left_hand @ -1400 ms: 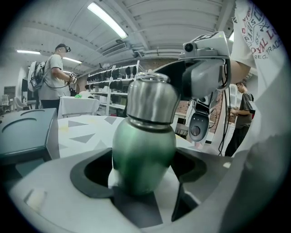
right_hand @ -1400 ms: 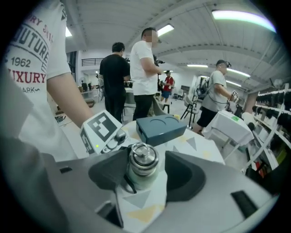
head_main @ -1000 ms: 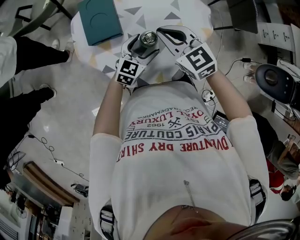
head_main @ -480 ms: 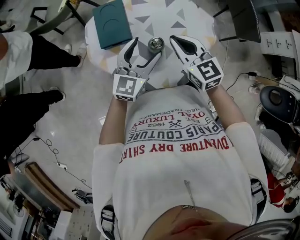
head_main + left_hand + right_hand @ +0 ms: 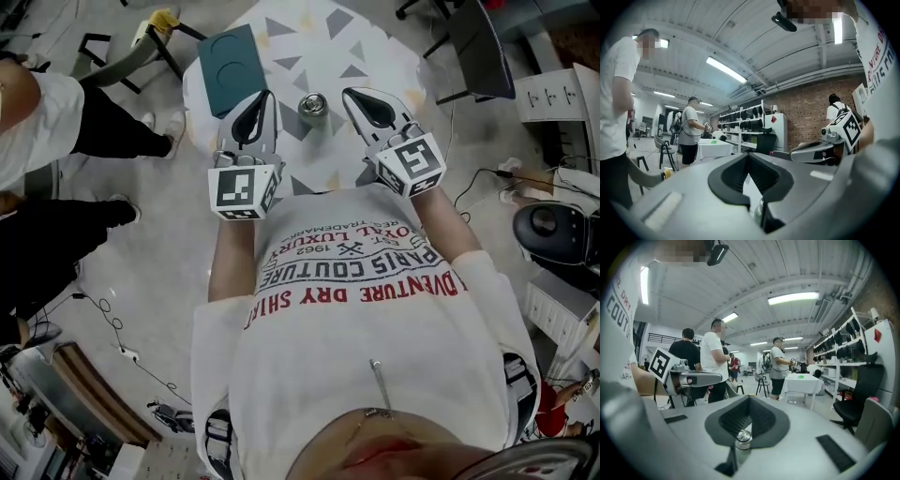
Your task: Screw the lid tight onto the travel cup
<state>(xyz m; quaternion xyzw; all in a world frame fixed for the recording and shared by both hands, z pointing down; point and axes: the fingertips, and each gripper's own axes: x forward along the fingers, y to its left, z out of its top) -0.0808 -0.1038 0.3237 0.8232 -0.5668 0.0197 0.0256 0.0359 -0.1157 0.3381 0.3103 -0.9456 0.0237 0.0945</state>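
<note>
Travel cup (image 5: 312, 105): stands upright on the table at 12 o'clock from the person's chest. Its silver lid (image 5: 743, 437) sits on top, and neither gripper touches it.
Table (image 5: 375, 47): round and white, scattered with grey and tan triangles.
Left gripper (image 5: 260, 105): at 9 o'clock of the cup and apart from it, pointing level. Its jaws have just been closing and now meet, with nothing between them. In the left gripper view only a sliver of the cup shows, through the slot under the joined pads.
Right gripper (image 5: 361, 101): at 3 o'clock of the cup and apart from it. Its jaws are together and empty. In the right gripper view the cup's top shows through the notch, beyond the pads.
Marker cubes: the left one (image 5: 242, 190) and the right one (image 5: 412, 167) carry black-and-white square patterns, with no letters.
Teal box (image 5: 228, 58): lies flat on the table at 10 o'clock of the cup, with a circle pressed into its face.
T-shirt (image 5: 356, 309): white, with print that reads upside down in the head view: "PARIS COUTURE", "LUXURY", "1962", and "DRY SHIRT" in red.
Papers (image 5: 553, 89): at 2 o'clock in the head view; the print is too small to read.
Bystander (image 5: 56, 112): at 9 o'clock in the head view, in a white top and black trousers.
Room: a brick wall (image 5: 811, 108) and shelving (image 5: 745, 122) show in the left gripper view.
</note>
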